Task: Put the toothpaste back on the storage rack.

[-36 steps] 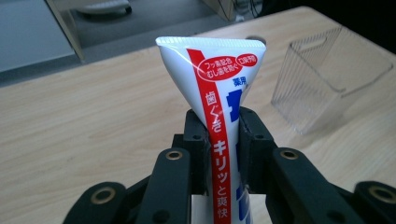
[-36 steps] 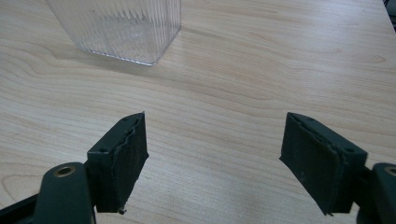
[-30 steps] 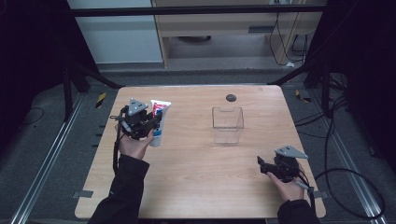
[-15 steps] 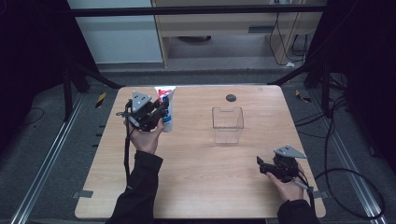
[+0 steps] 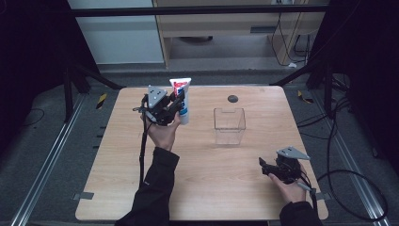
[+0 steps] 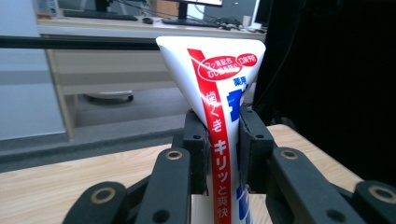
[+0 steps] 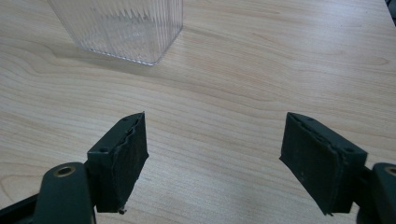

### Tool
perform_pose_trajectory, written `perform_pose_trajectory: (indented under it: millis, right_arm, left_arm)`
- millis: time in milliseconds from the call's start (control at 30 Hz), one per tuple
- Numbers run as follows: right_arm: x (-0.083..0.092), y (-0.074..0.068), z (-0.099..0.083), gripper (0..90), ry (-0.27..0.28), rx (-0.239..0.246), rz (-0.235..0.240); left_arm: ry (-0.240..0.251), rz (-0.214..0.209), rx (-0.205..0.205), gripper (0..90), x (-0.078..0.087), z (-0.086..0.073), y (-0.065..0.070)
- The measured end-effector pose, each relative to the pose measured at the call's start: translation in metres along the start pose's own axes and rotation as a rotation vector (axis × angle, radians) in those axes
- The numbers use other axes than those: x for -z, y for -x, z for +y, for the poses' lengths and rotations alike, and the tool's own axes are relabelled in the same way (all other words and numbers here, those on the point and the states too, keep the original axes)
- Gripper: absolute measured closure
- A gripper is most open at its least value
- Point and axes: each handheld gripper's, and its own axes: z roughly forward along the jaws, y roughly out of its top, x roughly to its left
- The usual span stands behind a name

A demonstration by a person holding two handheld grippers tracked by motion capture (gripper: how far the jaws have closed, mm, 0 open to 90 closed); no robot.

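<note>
- Clamping the toothpaste tube (image 5: 182,99) upright, the left gripper (image 5: 165,109) sat in the upper left of the high view, left of the clear container (image 5: 229,125).
- The right gripper (image 5: 273,168) rested at lower right on the table (image 5: 117,165), jaws wide apart, nothing between.

White toothpaste tube (image 6: 219,116) with red stripe; clear ribbed container (image 5: 229,126); black gripper (image 5: 175,106)

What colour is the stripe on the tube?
Red, on the white tube; clearest in the left gripper view.

Glossy plastic tube (image 6: 219,116); matt wood table (image 5: 141,188).
</note>
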Motion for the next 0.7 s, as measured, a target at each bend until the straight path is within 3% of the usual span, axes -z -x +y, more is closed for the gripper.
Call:
perform_pose_trajectory:
  millis: [133,267,533,700]
  right_arm:
    - [0.000,0.000,0.000,22.6,-0.001,0.000,0.000]
    - [0.000,0.001,0.000,22.6,0.003,0.004,-0.003]
    - [0.000,0.001,0.000,22.7,0.007,0.004,-0.001]
    - [0.000,0.002,0.000,22.7,0.005,0.003,-0.002]
  left_arm:
    - [0.022,-0.005,0.004,75.3,-0.004,0.001,0.008]
    - [0.021,-0.006,-0.016,75.3,-0.011,0.003,0.016]
    - [0.050,-0.025,0.016,75.3,-0.022,0.006,0.023]
    - [0.068,-0.038,-0.001,75.3,-0.027,0.012,0.034]
